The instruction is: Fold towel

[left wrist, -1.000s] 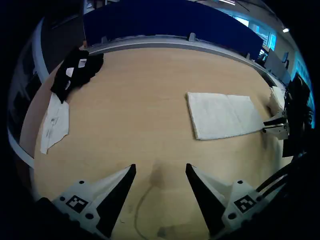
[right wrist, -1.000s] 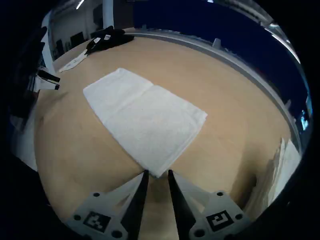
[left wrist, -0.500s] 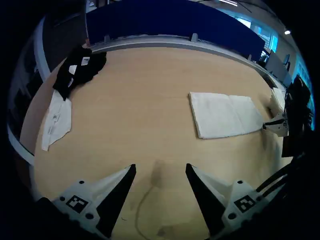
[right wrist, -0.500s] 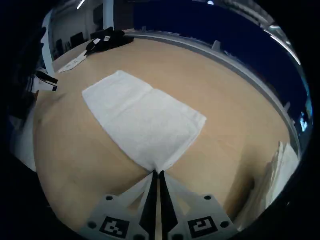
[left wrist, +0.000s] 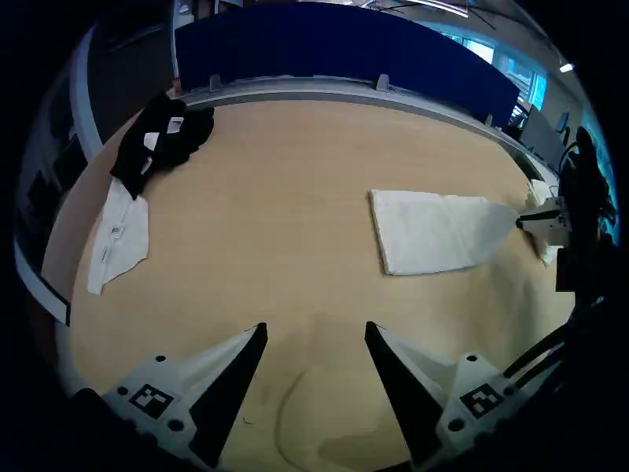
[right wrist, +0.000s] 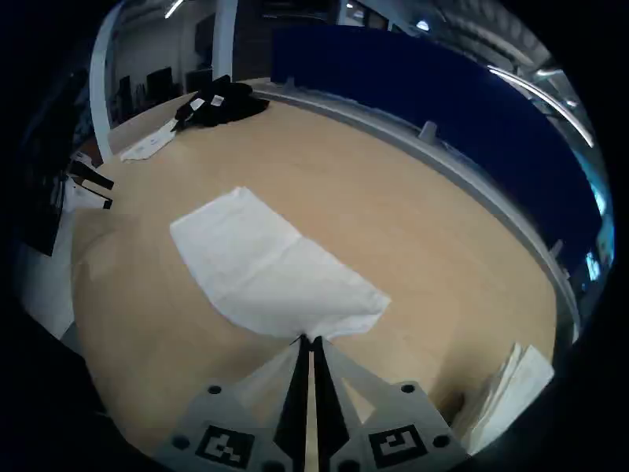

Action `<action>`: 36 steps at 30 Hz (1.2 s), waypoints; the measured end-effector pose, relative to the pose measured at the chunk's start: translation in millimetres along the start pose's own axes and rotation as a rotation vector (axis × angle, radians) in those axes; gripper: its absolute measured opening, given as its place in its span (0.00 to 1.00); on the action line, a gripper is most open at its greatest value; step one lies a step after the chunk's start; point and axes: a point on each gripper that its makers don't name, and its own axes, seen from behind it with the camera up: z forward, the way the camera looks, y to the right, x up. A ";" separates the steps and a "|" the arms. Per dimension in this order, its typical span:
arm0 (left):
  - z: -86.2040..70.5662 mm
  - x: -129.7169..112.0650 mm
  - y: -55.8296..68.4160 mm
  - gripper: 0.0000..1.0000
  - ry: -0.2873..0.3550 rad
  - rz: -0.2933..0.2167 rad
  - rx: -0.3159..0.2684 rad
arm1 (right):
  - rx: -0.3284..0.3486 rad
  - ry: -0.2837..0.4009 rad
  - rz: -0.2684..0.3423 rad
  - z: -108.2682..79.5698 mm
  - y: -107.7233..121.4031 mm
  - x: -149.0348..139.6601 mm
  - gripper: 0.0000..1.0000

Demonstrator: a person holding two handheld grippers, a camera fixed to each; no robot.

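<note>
- We are closing the right gripper (right wrist: 309, 340) fully on the near corner of the white towel (right wrist: 267, 271). Its fingers are pressing together at the bottom centre of the right gripper view, with the cloth pinched between the tips.
- A second ago those fingers were standing slightly apart around the corner while the towel lay flat. They shut half a second ago, and the corner is now rising off the wooden table (right wrist: 409, 220).
- In the left gripper view the lift is showing at right of centre. The towel's end is pulling into a point toward the right gripper, while the rest is lying flat.
- We are holding the left gripper (left wrist: 314, 326) wide open at the bottom of its own view. It is gripping nothing and hovering over bare table, well apart from the towel.
- We are judging that the fold is only beginning. With one corner held, the lifted end is likely to drape unevenly as we carry it over.
- A black garment (left wrist: 161, 141) and a white cloth (left wrist: 118, 240) are lying at the upper left of the left gripper view, far from the work.
- A stack of folded towels (right wrist: 503, 393) is sitting at the lower right of the right gripper view.
</note>
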 end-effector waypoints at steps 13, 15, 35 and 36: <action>-25.9 1.6 -15.9 0.92 0.040 -0.045 0.022 | 0.044 0.048 -0.123 1.9 -20.5 74.3 0.04; -29.5 2.0 -19.1 0.92 0.045 -0.046 0.030 | 0.050 0.046 -0.125 4.7 -21.8 77.3 0.04; -78.7 -6.5 -44.8 0.92 0.105 -0.074 0.101 | 0.250 0.046 -0.221 69.8 -133.9 124.6 0.04; -81.3 -8.2 -46.7 0.92 0.106 -0.077 0.107 | 0.265 0.042 -0.219 76.3 -142.3 124.6 0.04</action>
